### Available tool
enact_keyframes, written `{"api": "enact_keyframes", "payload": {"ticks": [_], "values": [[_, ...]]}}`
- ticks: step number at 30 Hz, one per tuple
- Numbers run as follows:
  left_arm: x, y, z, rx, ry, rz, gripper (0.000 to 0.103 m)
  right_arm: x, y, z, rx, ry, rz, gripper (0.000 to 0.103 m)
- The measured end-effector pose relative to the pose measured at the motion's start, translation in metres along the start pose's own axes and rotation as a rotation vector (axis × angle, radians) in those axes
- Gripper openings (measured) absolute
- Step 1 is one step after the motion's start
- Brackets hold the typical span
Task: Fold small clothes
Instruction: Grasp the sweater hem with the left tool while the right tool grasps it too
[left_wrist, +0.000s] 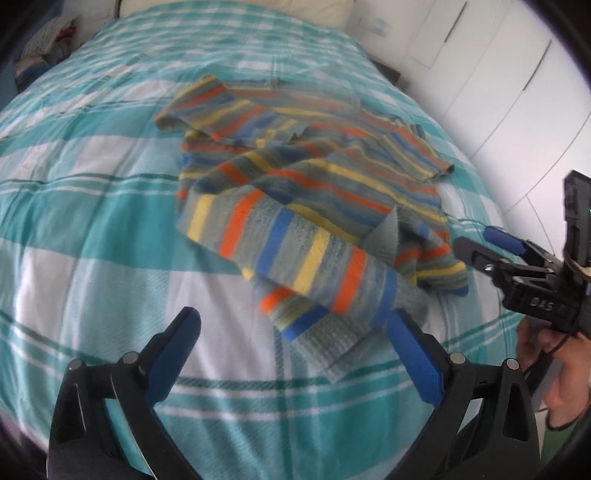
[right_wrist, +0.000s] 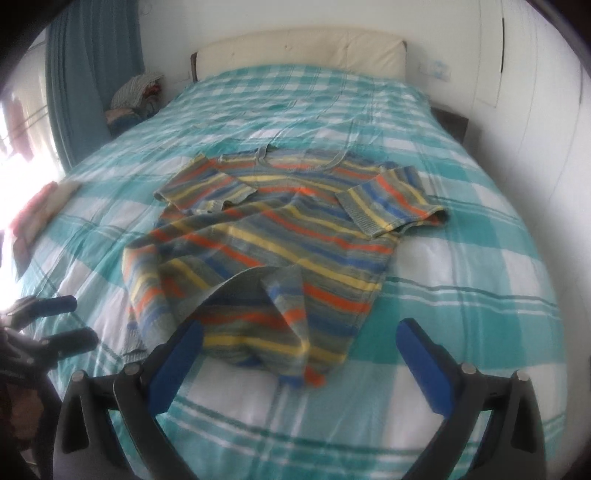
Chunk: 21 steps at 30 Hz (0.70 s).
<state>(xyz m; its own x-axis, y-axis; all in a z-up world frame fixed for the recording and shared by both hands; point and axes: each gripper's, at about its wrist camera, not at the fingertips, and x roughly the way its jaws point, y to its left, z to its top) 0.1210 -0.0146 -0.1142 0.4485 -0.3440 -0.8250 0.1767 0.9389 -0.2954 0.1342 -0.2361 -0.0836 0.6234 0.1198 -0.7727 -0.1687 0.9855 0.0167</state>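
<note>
A small striped sweater (left_wrist: 306, 173), grey with orange, yellow and blue bands, lies rumpled on the bed; it also shows in the right wrist view (right_wrist: 273, 236), sleeves folded inward and hem bunched toward me. My left gripper (left_wrist: 295, 325) is open just short of the sweater's near hem, its right finger (left_wrist: 413, 354) close to the cloth. My right gripper (right_wrist: 299, 332) is open and empty, its left finger (right_wrist: 177, 354) by the bunched hem. The right gripper also appears in the left wrist view (left_wrist: 476, 243), beside the sweater's right edge. The left gripper appears in the right wrist view (right_wrist: 74, 321), open.
The bed has a teal and white checked cover (right_wrist: 461, 295) and a cream headboard (right_wrist: 299, 48). A pile of clothes (right_wrist: 136, 92) sits left of the bed by a blue curtain (right_wrist: 92, 55). White wardrobe doors (left_wrist: 498, 74) stand on the right. Folded reddish cloth (right_wrist: 40, 206) lies at the left edge.
</note>
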Motion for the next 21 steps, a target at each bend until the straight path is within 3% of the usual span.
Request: {"api": "enact_keyframes", "payload": {"ticks": [1, 2, 3, 4, 5, 6, 9, 12, 14, 17, 19, 21], "values": [[0.008, -0.002, 0.002, -0.007, 0.015, -0.033, 0.096, 0.021, -0.002, 0.004, -0.005, 0.064, 0.018, 0.097], [0.015, -0.005, 0.003, -0.017, 0.032, -0.053, 0.073, 0.039, -0.002, 0.006, -0.017, 0.127, 0.052, 0.091], [0.022, -0.007, 0.003, -0.026, 0.053, -0.072, 0.057, 0.055, -0.002, 0.005, -0.029, 0.192, 0.117, 0.068], [0.025, -0.007, 0.003, -0.033, 0.061, -0.086, 0.027, 0.065, -0.002, 0.002, -0.032, 0.234, 0.172, 0.038], [0.025, -0.004, 0.004, -0.042, 0.049, -0.091, 0.016, 0.065, -0.001, -0.001, -0.038, 0.23, 0.166, 0.025], [0.021, 0.001, 0.004, -0.059, 0.036, -0.115, 0.013, 0.056, 0.0, -0.004, -0.05, 0.203, 0.157, 0.007], [-0.012, 0.029, 0.002, -0.094, 0.018, -0.205, 0.01, 0.003, -0.005, -0.015, -0.05, 0.1, 0.239, 0.005], [-0.057, 0.055, -0.01, -0.049, 0.01, -0.245, 0.01, -0.06, -0.01, -0.037, -0.14, 0.026, 0.289, 0.005], [-0.076, 0.068, -0.021, -0.001, 0.024, -0.216, 0.009, -0.086, -0.013, -0.06, -0.222, 0.03, 0.25, 0.005], [-0.079, 0.082, -0.043, 0.057, 0.081, -0.107, 0.009, -0.087, -0.027, -0.096, -0.259, 0.108, 0.153, 0.005], [-0.074, 0.095, -0.059, 0.06, 0.114, -0.024, 0.01, -0.077, -0.043, -0.123, -0.206, 0.184, 0.097, 0.017], [-0.075, 0.111, -0.073, 0.003, 0.122, -0.027, 0.024, -0.073, -0.06, -0.147, -0.121, 0.228, 0.057, 0.029]]}}
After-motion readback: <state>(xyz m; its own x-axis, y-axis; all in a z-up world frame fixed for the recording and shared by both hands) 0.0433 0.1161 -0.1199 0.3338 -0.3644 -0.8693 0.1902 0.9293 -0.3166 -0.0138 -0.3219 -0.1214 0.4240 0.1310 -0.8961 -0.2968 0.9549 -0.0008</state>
